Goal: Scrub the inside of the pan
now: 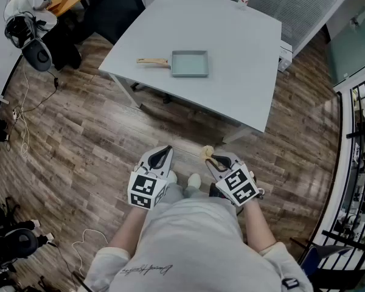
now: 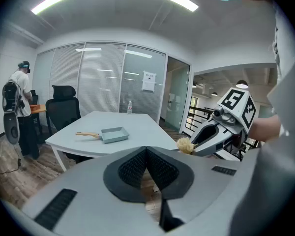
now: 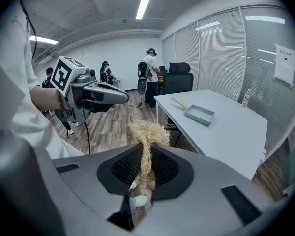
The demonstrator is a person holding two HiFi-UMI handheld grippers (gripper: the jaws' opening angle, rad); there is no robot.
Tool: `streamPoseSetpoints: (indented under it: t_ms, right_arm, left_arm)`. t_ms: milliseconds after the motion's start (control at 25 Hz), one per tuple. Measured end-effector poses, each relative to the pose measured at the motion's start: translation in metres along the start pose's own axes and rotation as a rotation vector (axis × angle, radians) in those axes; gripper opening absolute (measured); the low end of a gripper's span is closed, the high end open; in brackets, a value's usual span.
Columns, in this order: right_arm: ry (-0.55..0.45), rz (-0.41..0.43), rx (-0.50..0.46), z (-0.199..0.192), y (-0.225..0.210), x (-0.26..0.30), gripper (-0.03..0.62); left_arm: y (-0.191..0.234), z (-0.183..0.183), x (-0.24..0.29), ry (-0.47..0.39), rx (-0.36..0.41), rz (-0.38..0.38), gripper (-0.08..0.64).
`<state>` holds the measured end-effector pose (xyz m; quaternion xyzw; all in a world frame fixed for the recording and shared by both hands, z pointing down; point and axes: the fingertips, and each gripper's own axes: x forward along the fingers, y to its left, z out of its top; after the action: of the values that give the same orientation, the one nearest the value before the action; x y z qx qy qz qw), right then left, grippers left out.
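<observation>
Scrubbing has not begun. The pan [image 1: 189,64], pale and rectangular with a wooden handle [image 1: 151,61], lies on the table [image 1: 243,72] toward its left side, with the handle pointing at the table's left edge. Both grippers are well apart from the table, over the wood floor on its near side. The right gripper [image 3: 146,154] is clamped on a tuft of straw-coloured fibre scrubber [image 3: 148,131]. The left gripper [image 2: 146,154] has its 2 jaws pressed together on nothing. As I judge it, everything remains: reaching the table, steadying the handle, and working the scrubber over the pan's inside.
</observation>
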<state>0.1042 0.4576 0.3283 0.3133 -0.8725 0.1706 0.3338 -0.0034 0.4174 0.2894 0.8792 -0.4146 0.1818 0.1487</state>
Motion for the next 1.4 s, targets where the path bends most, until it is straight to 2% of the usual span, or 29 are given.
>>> streamPoseSetpoints:
  t_ms: [880, 1200, 1400]
  right_arm:
    - [-0.018, 0.020, -0.031, 0.005, -0.032, 0.007, 0.066]
    - [-0.002, 0.012, -0.022, 0.024, -0.053, 0.031, 0.066]
    - [0.005, 0.005, -0.028, 0.051, -0.078, 0.057, 0.067]
  left_arm:
    - [0.002, 0.021, 0.019, -0.053, 0.003, 0.058, 0.012]
    - [0.031, 0.031, 0.044, -0.058, -0.006, 0.036, 0.012]
    - [0.065, 0.048, 0.072, -0.060, 0.002, 0.010, 0.012]
